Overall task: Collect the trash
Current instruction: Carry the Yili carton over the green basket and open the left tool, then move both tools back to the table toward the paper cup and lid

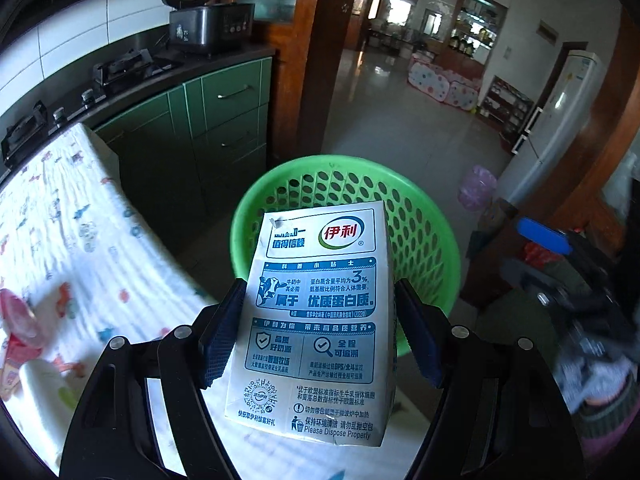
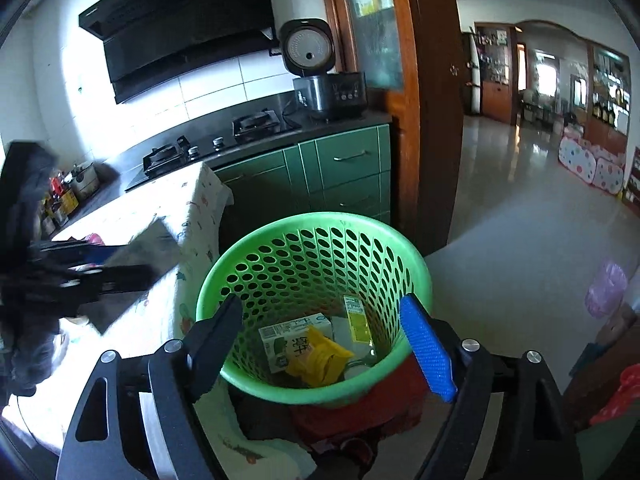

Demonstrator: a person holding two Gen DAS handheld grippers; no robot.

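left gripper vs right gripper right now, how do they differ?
The left gripper is shut on a white milk carton; the right gripper is open with nothing between its fingers. The left one holds its carton short of the green basket, partly over the patterned tablecloth; the right one hangs over the basket, looking down on trash inside. Both have blue pads and point towards that basket.

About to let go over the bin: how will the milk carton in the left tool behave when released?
The milk carton keeps flat faces and crisp edges between the left tool's pads, so it is probably stiff. It likely drops without rolling. Its printed surface looks glossy, so it may slide. The green basket lies just beyond it.
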